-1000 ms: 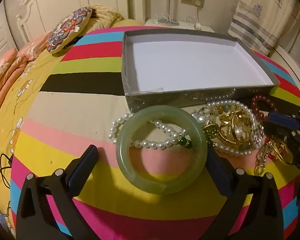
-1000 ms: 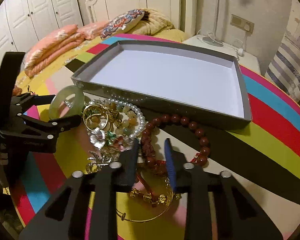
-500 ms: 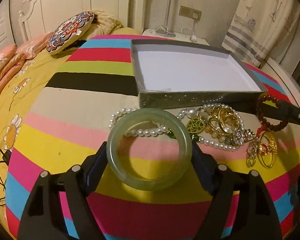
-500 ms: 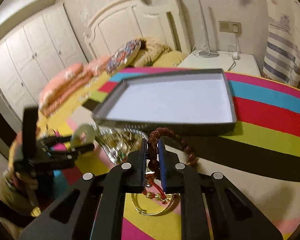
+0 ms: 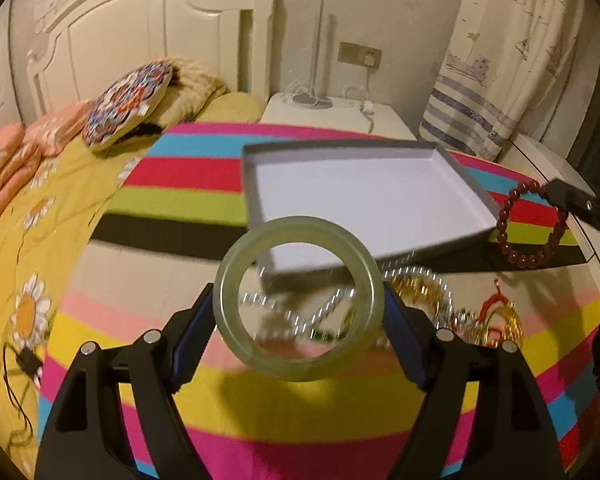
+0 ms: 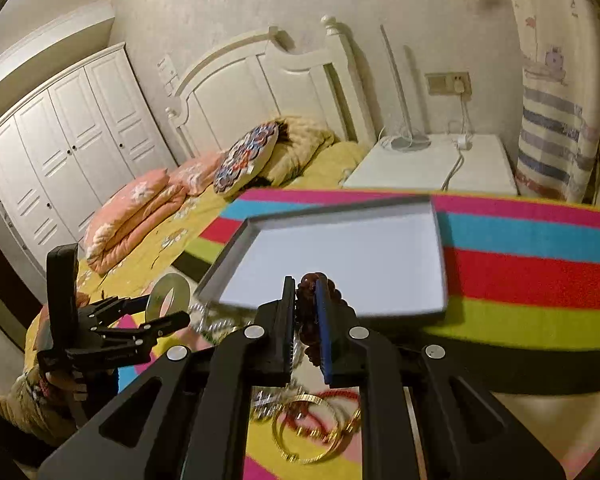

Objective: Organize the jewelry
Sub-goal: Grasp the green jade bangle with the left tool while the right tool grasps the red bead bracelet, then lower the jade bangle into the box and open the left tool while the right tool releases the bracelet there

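left tongs (image 5: 299,316): clamped on the green jade bangle (image 5: 299,364), lower middle of frame, lifted off the striped bed cover (image 5: 260,412)
right tongs (image 6: 305,320): nearly closed, pinching the red bead bracelet (image 6: 306,282) at frame center
box (image 5: 380,200): open, white inside, mid-frame
leftover pile (image 5: 440,304): pearls and gold bits, bit blurry, right below the box

Both wrist views toward shared box (image 5: 364,196)

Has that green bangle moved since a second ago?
Yes. The green bangle, clamped in the left gripper, rose off the bedspread toward the grey box.
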`<action>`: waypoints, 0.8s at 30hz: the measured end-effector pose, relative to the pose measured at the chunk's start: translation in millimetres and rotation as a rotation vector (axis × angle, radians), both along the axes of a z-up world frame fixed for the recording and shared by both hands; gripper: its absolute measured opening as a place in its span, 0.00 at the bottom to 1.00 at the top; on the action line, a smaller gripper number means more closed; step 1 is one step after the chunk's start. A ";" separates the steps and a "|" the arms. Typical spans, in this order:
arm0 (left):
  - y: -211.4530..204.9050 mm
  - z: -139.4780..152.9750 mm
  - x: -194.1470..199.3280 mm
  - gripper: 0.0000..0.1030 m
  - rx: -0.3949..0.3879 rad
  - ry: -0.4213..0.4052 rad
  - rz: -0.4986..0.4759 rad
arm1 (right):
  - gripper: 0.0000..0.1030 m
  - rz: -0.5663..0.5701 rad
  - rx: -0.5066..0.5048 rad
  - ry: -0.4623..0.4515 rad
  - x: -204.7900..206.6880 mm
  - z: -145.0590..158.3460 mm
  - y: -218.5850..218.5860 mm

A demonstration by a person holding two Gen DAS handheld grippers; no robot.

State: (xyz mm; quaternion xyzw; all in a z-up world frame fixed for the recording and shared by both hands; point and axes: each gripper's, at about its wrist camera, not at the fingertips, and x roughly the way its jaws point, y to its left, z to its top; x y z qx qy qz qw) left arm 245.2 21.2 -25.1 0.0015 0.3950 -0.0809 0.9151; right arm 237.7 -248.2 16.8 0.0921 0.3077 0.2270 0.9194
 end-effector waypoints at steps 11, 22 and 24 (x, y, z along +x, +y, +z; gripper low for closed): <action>-4.4 -6.8 94.4 0.76 0.007 0.084 -0.020 | 0.13 -0.123 -0.084 0.008 72.1 -8.0 -13.3; -21.9 -19.1 165.0 0.76 0.039 0.190 -0.141 | 0.14 -0.054 -0.241 0.045 115.6 -37.2 37.5; -19.5 -23.4 173.8 0.76 0.039 0.215 -0.164 | 0.46 -0.046 -0.233 0.072 115.6 -43.4 39.5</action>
